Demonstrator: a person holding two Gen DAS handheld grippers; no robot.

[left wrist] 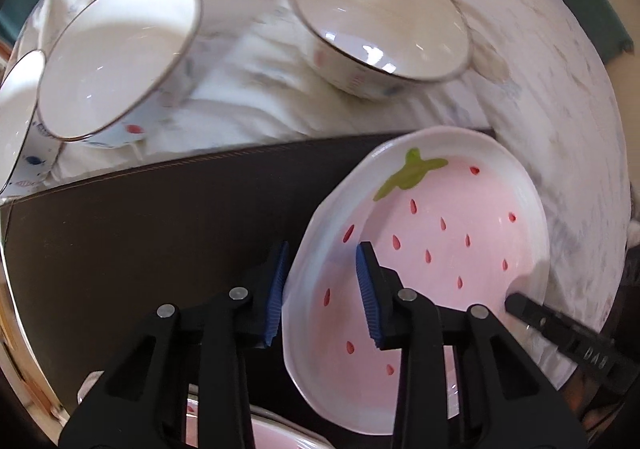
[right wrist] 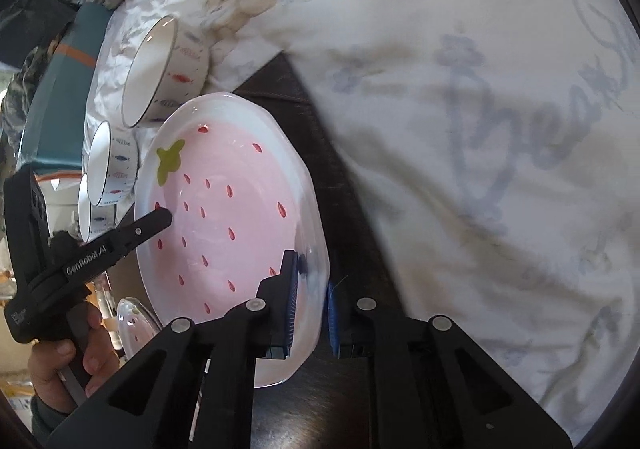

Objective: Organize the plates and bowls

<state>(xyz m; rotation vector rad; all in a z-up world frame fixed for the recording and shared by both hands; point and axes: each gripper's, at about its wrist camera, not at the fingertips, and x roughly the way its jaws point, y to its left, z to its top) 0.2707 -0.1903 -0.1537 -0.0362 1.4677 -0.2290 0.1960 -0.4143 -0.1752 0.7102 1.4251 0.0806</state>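
Strawberry plate (left wrist: 432,249) empty, rim clenched by right gripper (right wrist: 310,301), left gripper (left wrist: 320,297) straddling opposite rim, grip unclear, three bowls (left wrist: 380,17) empty

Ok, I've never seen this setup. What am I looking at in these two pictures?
There is no robot arm. A person holds a two-finger clamp in each hand, and a camera on each clamp looks along its fingers. One picture is from the left gripper, the other from the right gripper. The grippers straddle opposite rims of one strawberry plate over a dark mat. The right is shut on it; the left's grip is unclear. White bowls stand beyond on a printed cloth.
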